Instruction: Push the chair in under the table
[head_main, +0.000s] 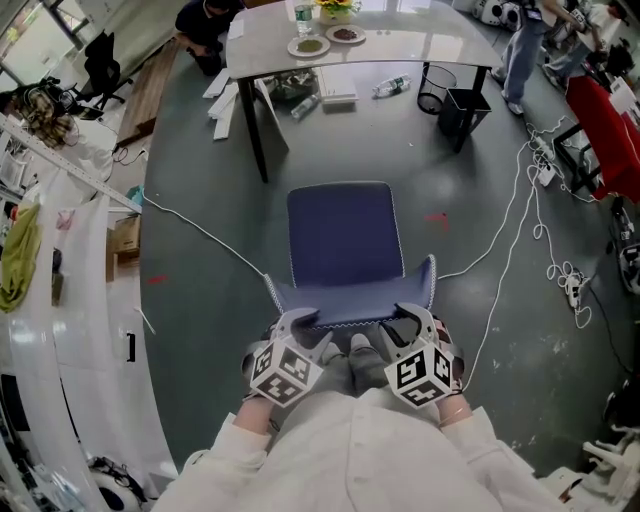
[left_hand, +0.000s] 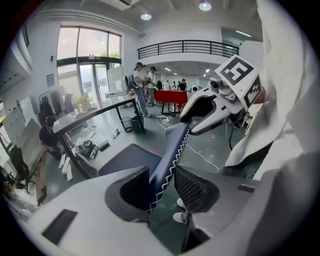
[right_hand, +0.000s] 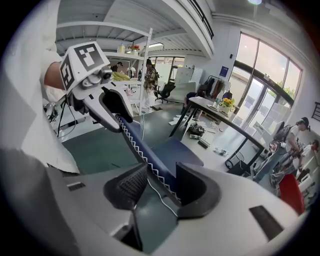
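Grip comes first, and I judge it set. My left gripper (left_hand: 161, 184) is pinching the top edge of the blue backrest (head_main: 352, 298) near its left corner, with the stitched rim filling the gap between the pads. My right gripper (right_hand: 161, 182) pinches the same edge near the right corner. The chair (head_main: 345, 240) stands on the near side of the open floor with its seat facing the far table (head_main: 400, 45), well apart from it and roughly in line with the gap right of the dark table leg (head_main: 256, 135).

To do the push well, I would drive both hands away from me at the same pace, so the seat does not swing toward that leg. The force should run level rather than down, since pressing on a thin back edge would likely tip the chair or let the fabric slip through the pads.

A white cable (head_main: 205, 232) crosses the floor and passes beneath the chair. I cannot see the chair's feet, so I would start slowly and feel for a snag. The black bin (head_main: 436, 88) under the right end of the table looks clear of a straight path.
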